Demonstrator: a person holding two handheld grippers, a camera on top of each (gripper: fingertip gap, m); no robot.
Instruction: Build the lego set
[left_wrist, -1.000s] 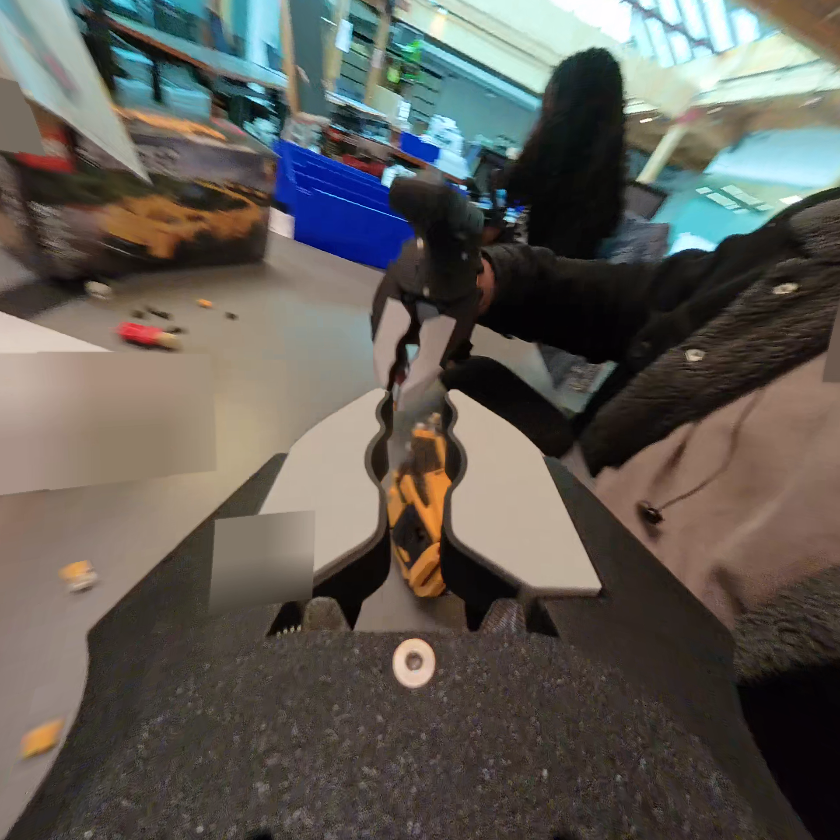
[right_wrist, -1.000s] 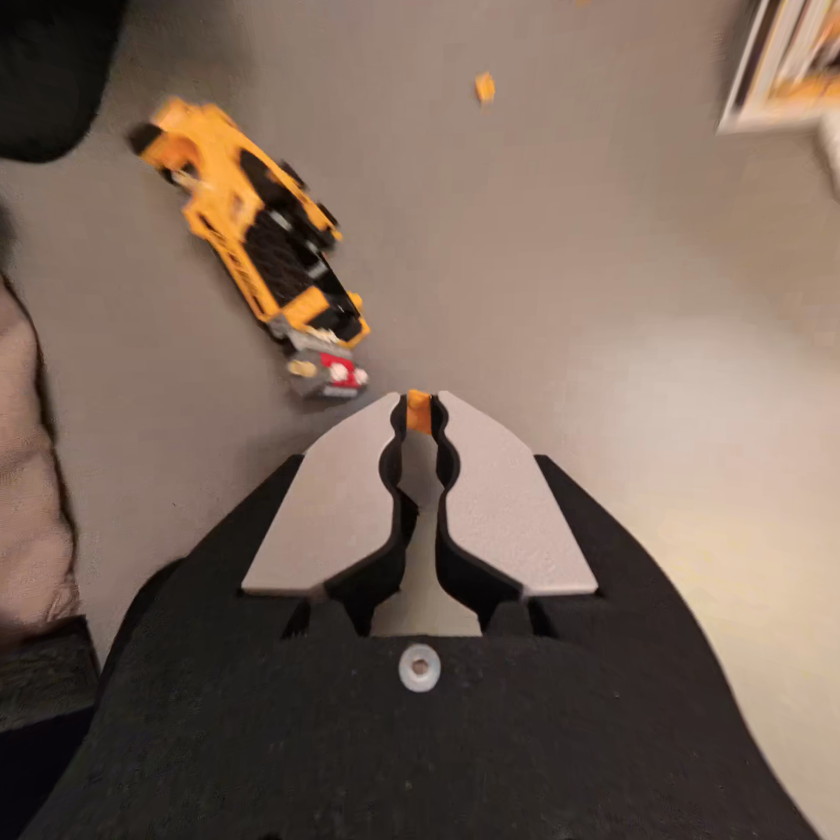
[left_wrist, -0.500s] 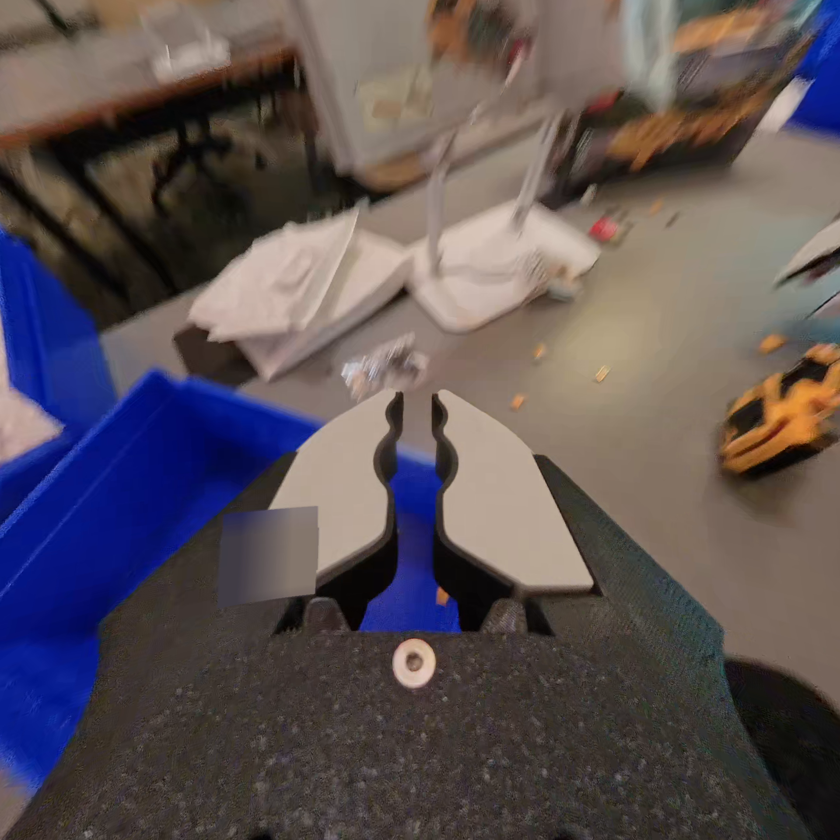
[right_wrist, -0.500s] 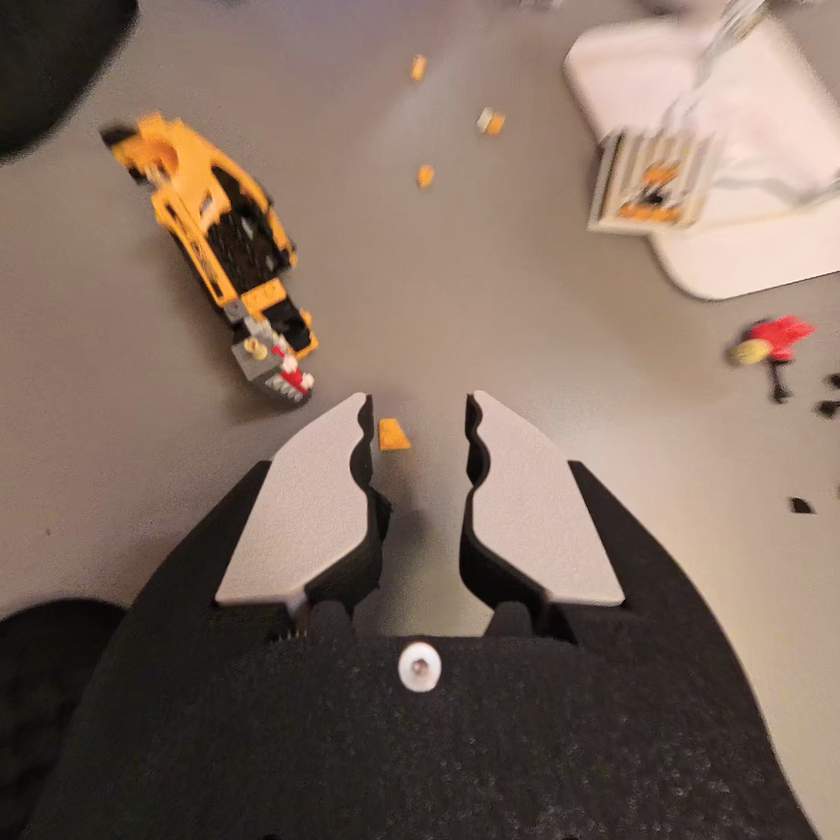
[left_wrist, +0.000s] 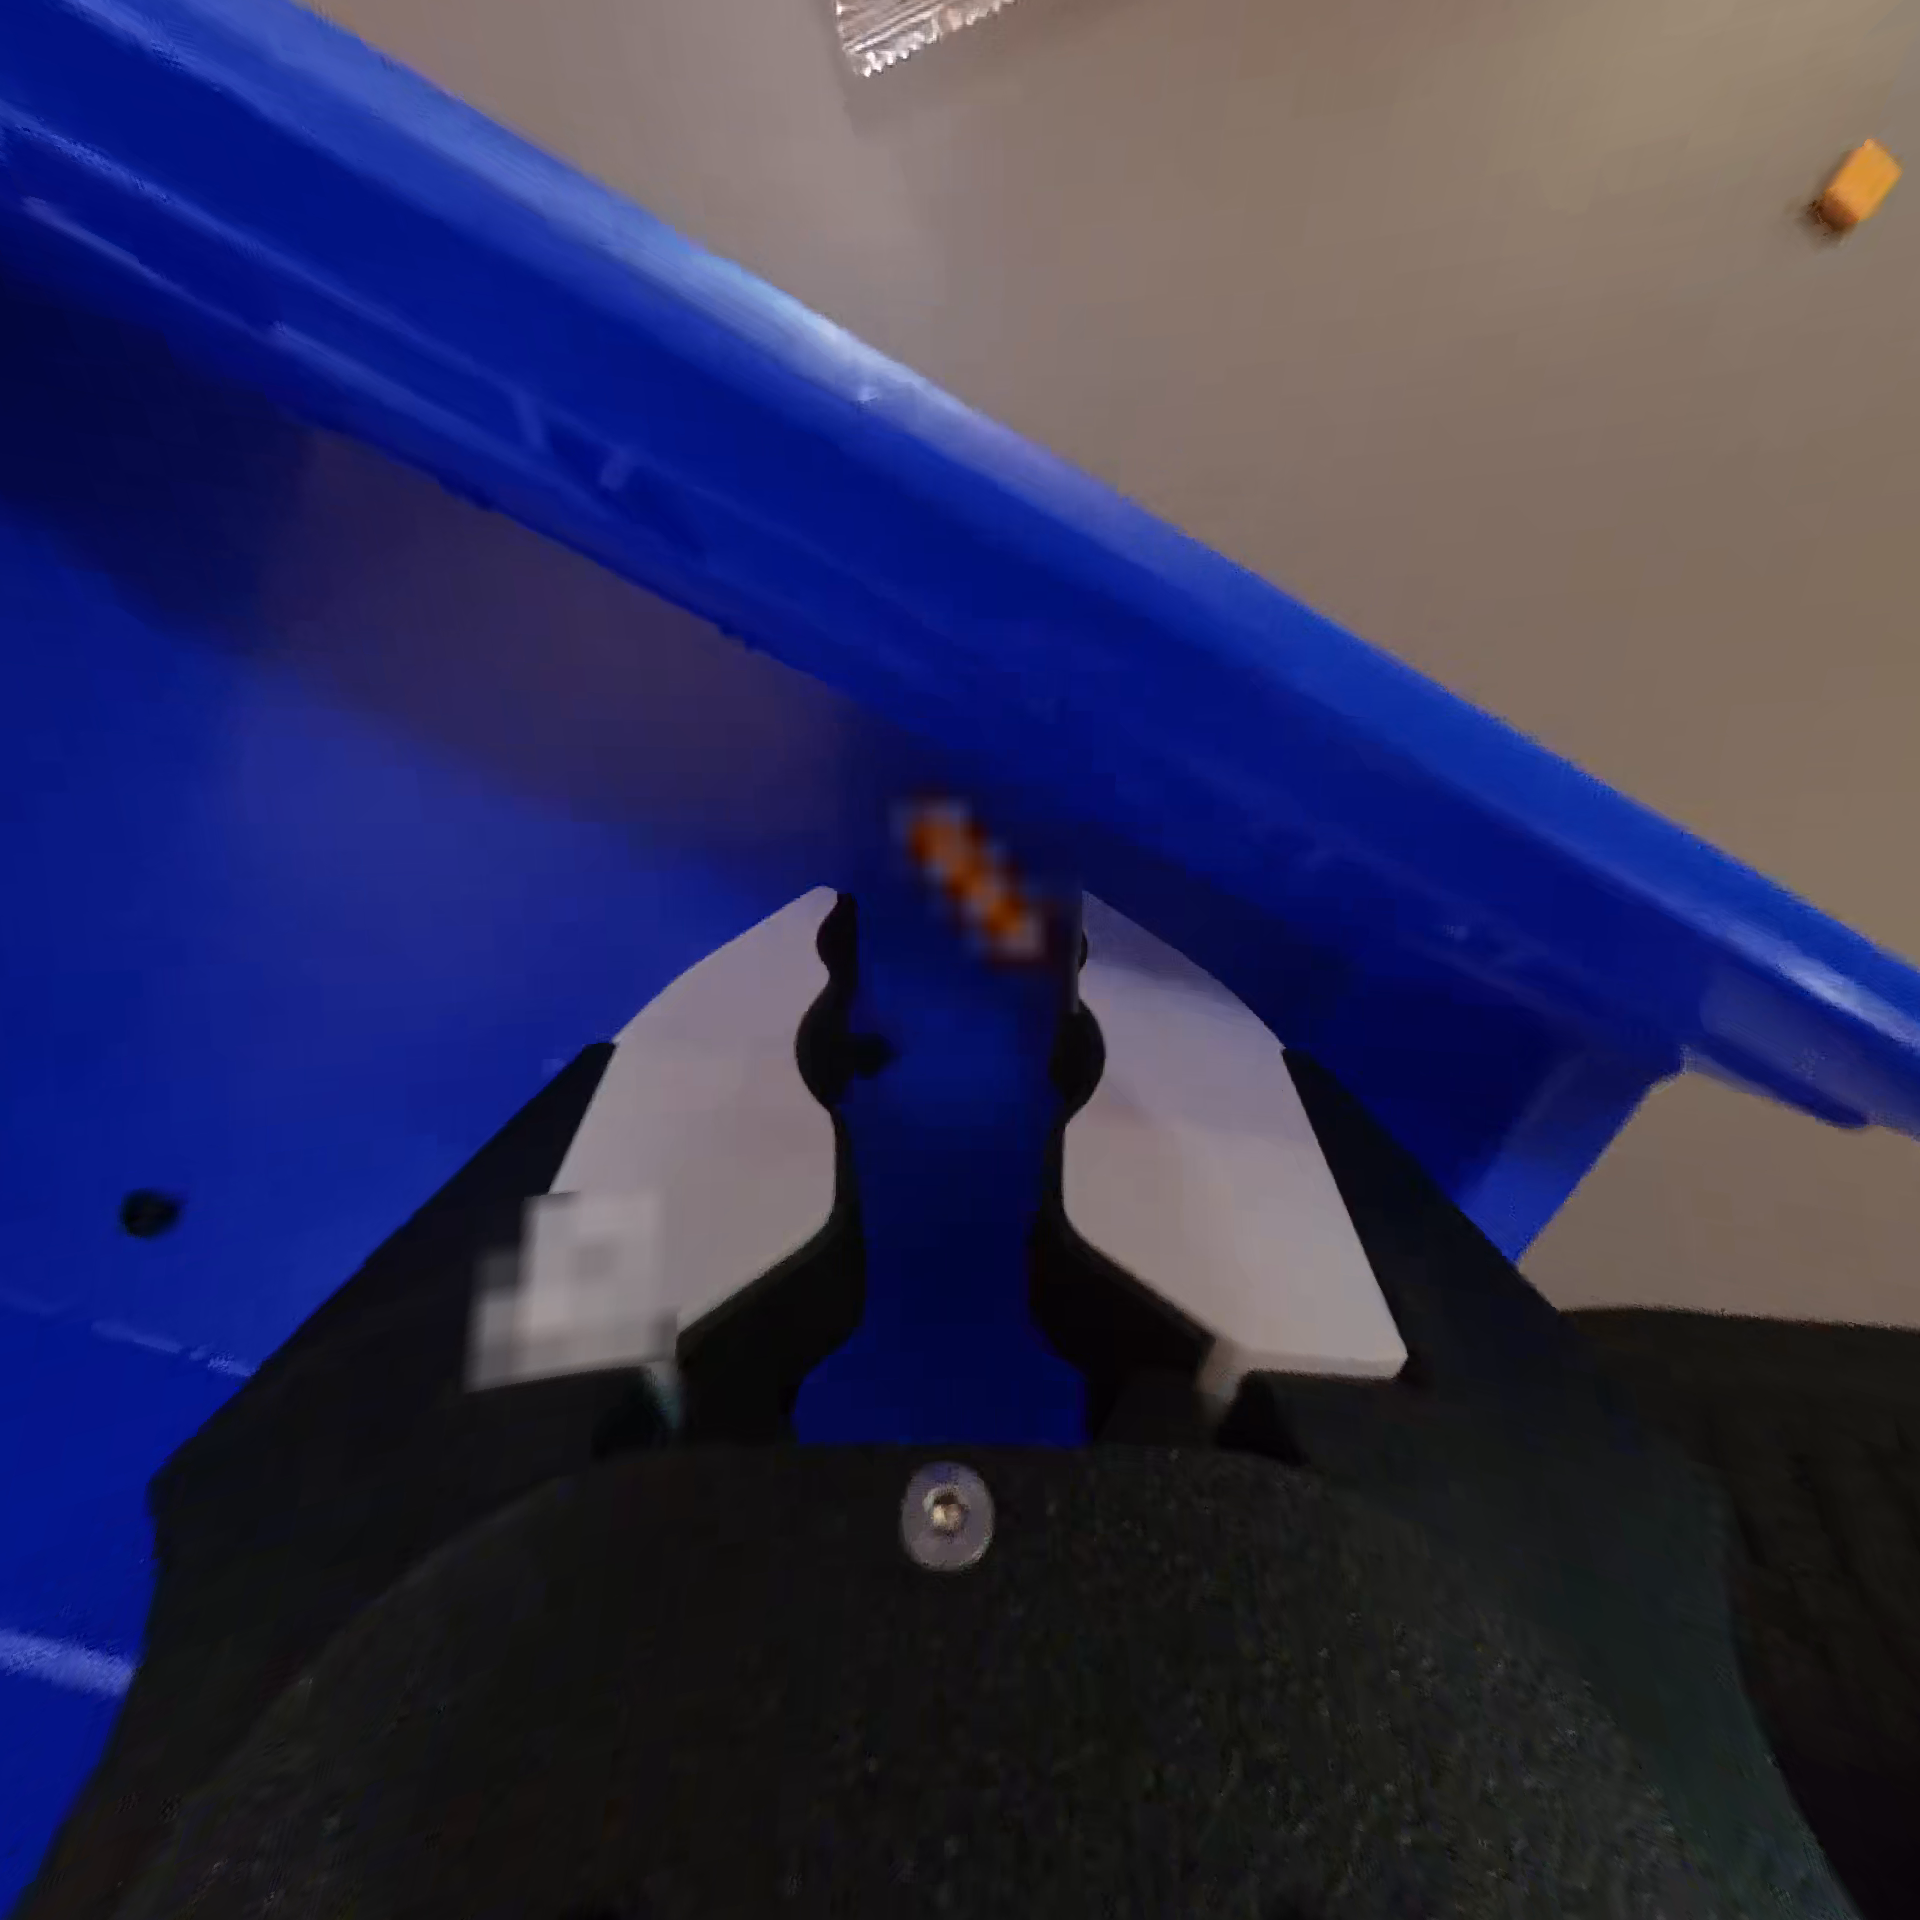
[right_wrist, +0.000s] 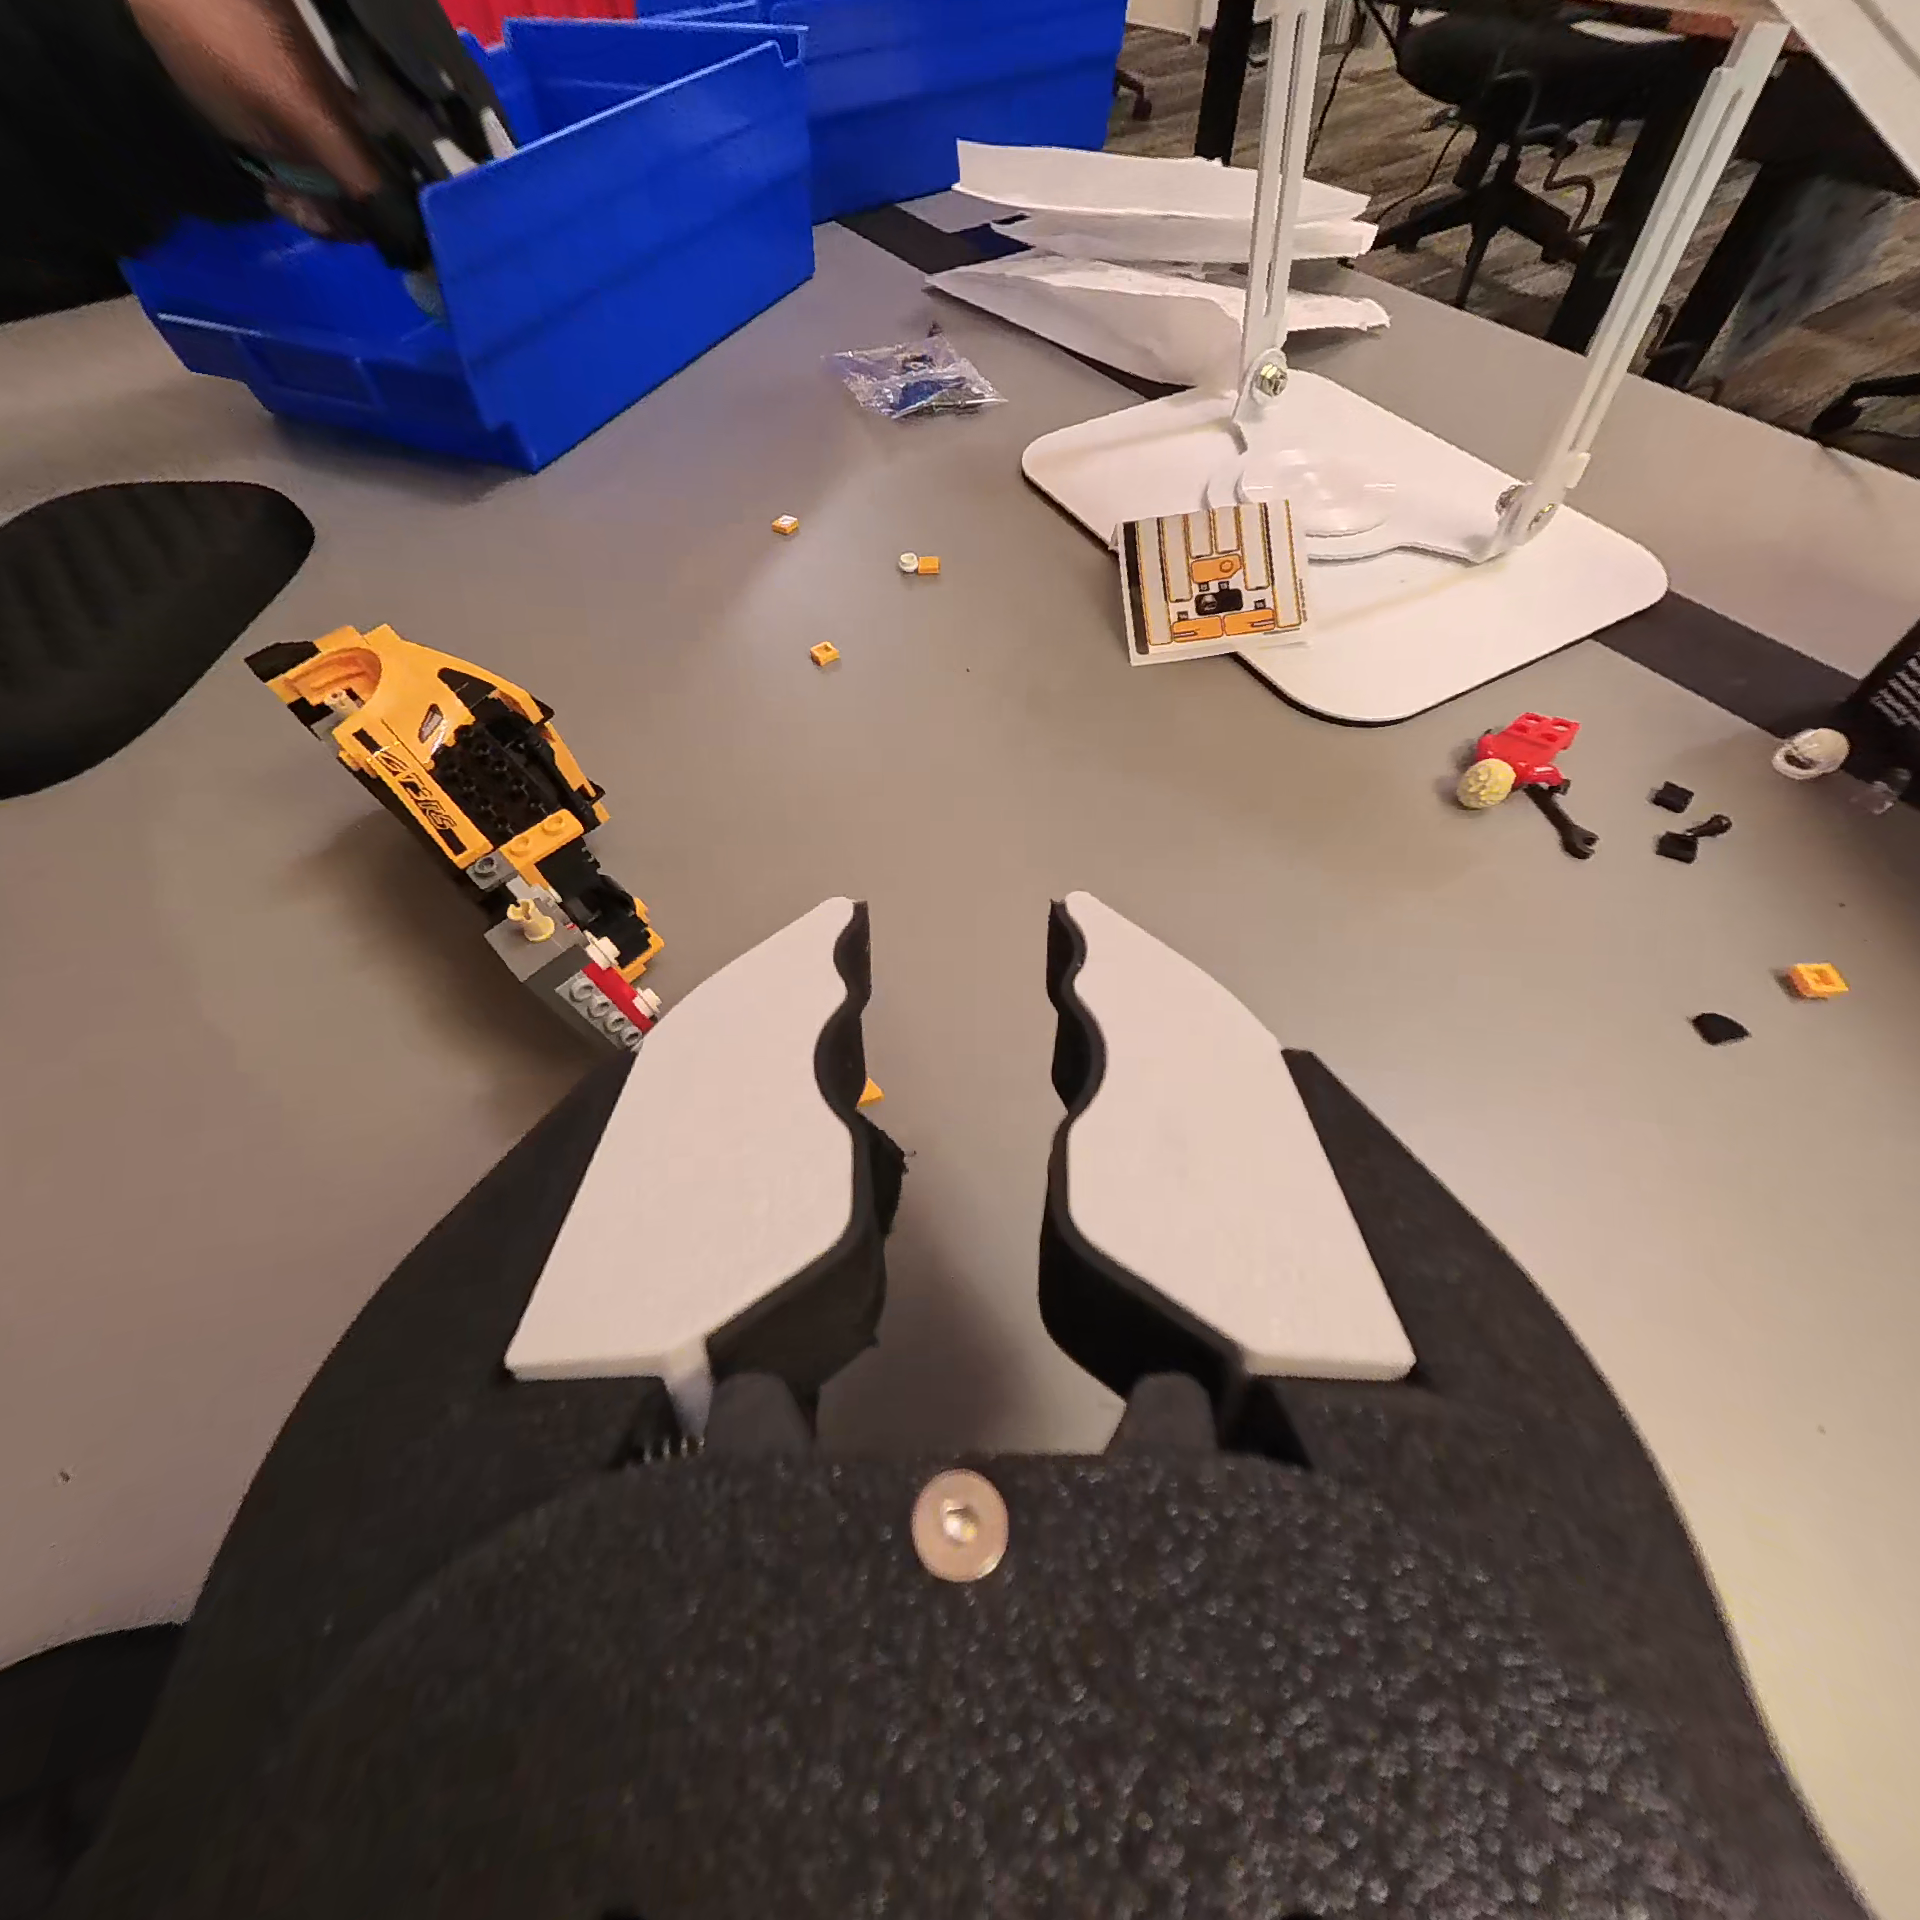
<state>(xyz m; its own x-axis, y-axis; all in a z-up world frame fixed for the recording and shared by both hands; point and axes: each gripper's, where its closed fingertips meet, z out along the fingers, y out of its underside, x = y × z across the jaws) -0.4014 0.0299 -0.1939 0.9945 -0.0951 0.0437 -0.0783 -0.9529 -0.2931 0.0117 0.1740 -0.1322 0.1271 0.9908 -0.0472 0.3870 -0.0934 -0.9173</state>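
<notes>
We look along two hand-held grippers over a grey table (right_wrist: 1039, 790). Our left gripper (left_wrist: 956, 925) reaches into a blue bin (left_wrist: 312, 831), its fingers apart with nothing pressed between them; a mosaic patch lies just past the tips, so we cannot tell what is there. The bin's rim runs diagonally close above the fingertips, leaving little room on that side. Our right gripper (right_wrist: 956, 914) hovers over bare tabletop, its fingers apart and gripping nothing; a small orange piece (right_wrist: 869, 1091) peeks out from under the left finger. A yellow and black brick-built car (right_wrist: 447, 769) lies just to its left, its red and grey end near the left finger. Straight ahead the table is open up to a white stand base (right_wrist: 1455, 613) and a sticker sheet (right_wrist: 1210, 582); small red and black parts (right_wrist: 1527, 758) lie well to the right.
</notes>
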